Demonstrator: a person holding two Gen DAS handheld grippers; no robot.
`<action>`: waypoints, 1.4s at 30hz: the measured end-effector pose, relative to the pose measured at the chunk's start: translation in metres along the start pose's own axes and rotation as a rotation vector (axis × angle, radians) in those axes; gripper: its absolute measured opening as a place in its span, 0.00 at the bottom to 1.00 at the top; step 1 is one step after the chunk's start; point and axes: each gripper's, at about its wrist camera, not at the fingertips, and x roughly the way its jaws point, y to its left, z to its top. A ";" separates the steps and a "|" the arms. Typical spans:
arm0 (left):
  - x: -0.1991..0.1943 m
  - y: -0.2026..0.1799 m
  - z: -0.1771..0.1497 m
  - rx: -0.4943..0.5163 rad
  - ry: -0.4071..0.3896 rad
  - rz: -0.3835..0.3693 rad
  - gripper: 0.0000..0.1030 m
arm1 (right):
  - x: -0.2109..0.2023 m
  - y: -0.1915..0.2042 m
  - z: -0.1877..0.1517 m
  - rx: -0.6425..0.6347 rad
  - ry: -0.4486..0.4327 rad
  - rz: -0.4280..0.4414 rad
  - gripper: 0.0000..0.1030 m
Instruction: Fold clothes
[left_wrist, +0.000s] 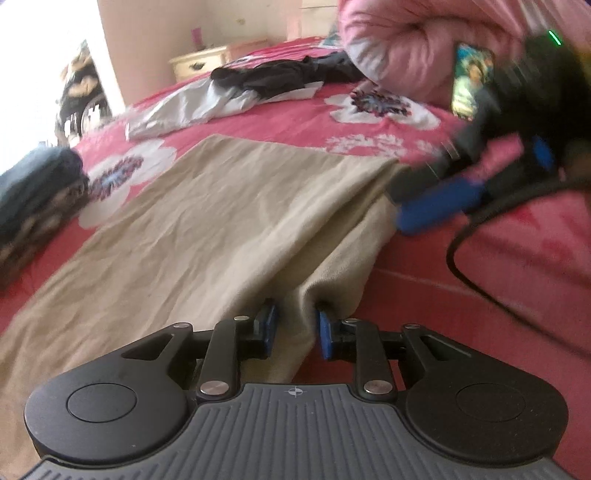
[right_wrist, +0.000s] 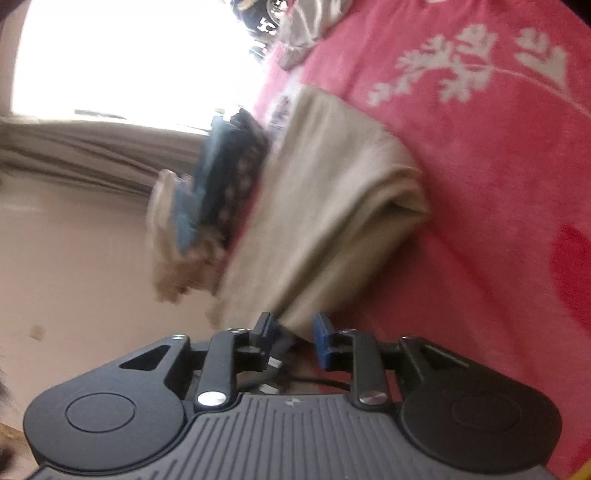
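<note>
- Left gripper (left_wrist: 294, 326), bottom centre of left wrist view: blue pads narrow, a bunched fold of the beige garment (left_wrist: 207, 221) between them. Cloth fills the gap and pads look to be on it, so gripping the fold.
- Beige garment spreads from that pinch up & left across mid-frame, wrinkled, lying on the pink floral bedspread (left_wrist: 295, 122). Its right edge drapes down toward the gripper.
- Right gripper (left_wrist: 436, 206), right side of left wrist view: blurred, blue fingers at the garment's right-hand corner. Can't tell contact from here.
- Right wrist view, rolled sideways: right gripper (right_wrist: 295, 330) at bottom centre, jaws narrow w/ a gap. Garment's (right_wrist: 325, 206) edge reaches down between the pads; touches near the left pad, right pad looks clear of it. Not a firm grip as far as I can see.
- Garment there runs up through centre frame, folded edge thick on its right side.
- Folded dark clothes stack (left_wrist: 33, 199) at left edge of left wrist view, just beside the garment; same stack (right_wrist: 229, 173) left of centre in right wrist view.
- Grey & black clothes (left_wrist: 236, 88) loose, upper centre, well apart from the garment.
- Pink pillow (left_wrist: 417, 40) upper right; cream nightstand (left_wrist: 207, 61) upper left behind bed.
- Bright window (right_wrist: 129, 55) upper left of right wrist view.
</note>
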 end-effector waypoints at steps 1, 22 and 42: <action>-0.001 -0.004 -0.001 0.029 -0.002 0.010 0.25 | 0.003 0.002 0.002 0.017 0.008 0.009 0.28; -0.018 -0.021 -0.021 0.141 -0.044 -0.011 0.35 | 0.051 -0.010 0.014 0.268 0.065 -0.168 0.36; -0.016 0.012 0.005 -0.067 -0.095 -0.021 0.39 | 0.025 0.037 -0.003 -0.230 -0.167 -0.015 0.05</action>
